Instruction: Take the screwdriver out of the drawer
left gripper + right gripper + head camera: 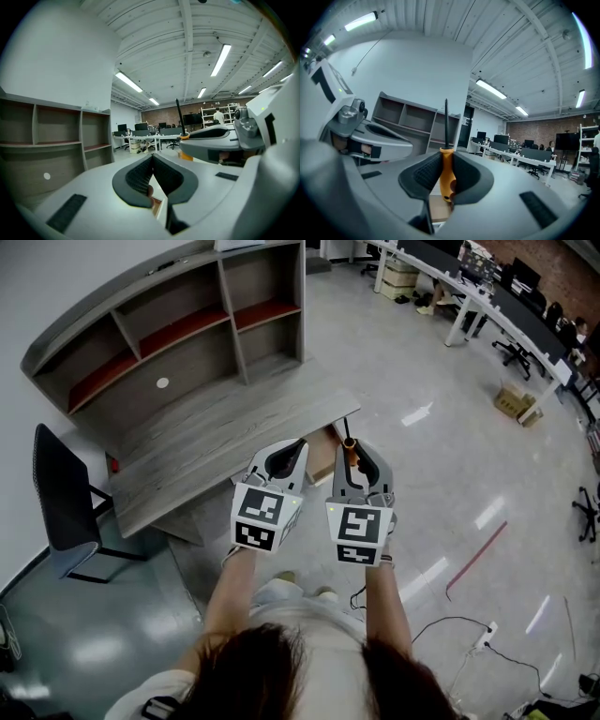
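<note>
The screwdriver (349, 455) has an orange handle and a thin black shaft, and it stands upright between the jaws of my right gripper (352, 448). In the right gripper view the handle (446, 172) is clamped between the black pads of that gripper (446, 157) and the shaft points up. My left gripper (296, 447) is beside it on the left, shut with nothing held (152, 159). Both hover just above the open drawer (323, 463) at the desk's front edge. From the left gripper view the screwdriver's shaft (179, 117) rises above the right gripper.
The grey wooden desk (216, 437) carries a shelf unit (187, 334) at its back. A black chair (61, 502) stands to its left. Cables (450, 624) trail on the floor at the right. White office desks (487, 296) and a cardboard box (516, 404) are far right.
</note>
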The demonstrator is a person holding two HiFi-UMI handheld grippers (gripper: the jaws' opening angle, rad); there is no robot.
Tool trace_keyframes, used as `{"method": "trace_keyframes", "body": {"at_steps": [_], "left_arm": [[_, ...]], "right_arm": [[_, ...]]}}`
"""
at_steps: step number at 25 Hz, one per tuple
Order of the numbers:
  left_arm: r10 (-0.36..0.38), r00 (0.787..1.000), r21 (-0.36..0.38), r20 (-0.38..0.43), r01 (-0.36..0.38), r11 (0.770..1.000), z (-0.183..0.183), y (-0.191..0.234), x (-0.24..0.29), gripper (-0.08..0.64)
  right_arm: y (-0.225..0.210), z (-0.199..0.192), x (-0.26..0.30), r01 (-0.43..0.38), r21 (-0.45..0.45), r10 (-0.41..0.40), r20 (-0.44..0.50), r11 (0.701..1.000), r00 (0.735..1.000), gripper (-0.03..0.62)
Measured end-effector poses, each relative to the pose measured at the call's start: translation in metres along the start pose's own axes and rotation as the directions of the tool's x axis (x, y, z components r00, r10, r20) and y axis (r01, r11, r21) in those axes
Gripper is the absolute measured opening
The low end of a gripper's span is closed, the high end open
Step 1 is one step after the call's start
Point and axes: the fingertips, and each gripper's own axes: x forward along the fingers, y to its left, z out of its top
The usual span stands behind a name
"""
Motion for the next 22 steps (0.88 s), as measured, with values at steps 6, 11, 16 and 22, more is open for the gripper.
{"method": "trace_keyframes", "body": {"at_steps": [6, 11, 16, 22], "left_arm": [[-0.026, 1.0, 0.008, -0.011, 0.026, 1.0, -0.005, 0.013, 0.005, 0.017], [-0.042, 0.999, 0.001, -0.008, 0.042, 0.999, -0.008, 0.026, 0.006, 0.017], [-0.066, 0.998, 0.006, -0.009, 0.066, 0.998, -0.011, 0.035, 0.007, 0.017], [-0.076, 0.997, -0.001, 0.003, 0.076, 0.997, -0.011, 0.054, 0.006, 0.017]], "right_arm": [[0.005, -0.002, 0.01, 0.027, 0.003, -0.026, -0.021, 1.0, 0.999, 0.084], [0.011, -0.002, 0.019, 0.05, 0.002, -0.05, -0.032, 0.999, 0.998, 0.084], [0.019, -0.001, 0.027, 0.066, 0.0, -0.066, -0.034, 0.998, 0.997, 0.084], [0.032, 0.001, 0.036, 0.075, -0.007, -0.076, -0.039, 0.997, 0.996, 0.084]]}}
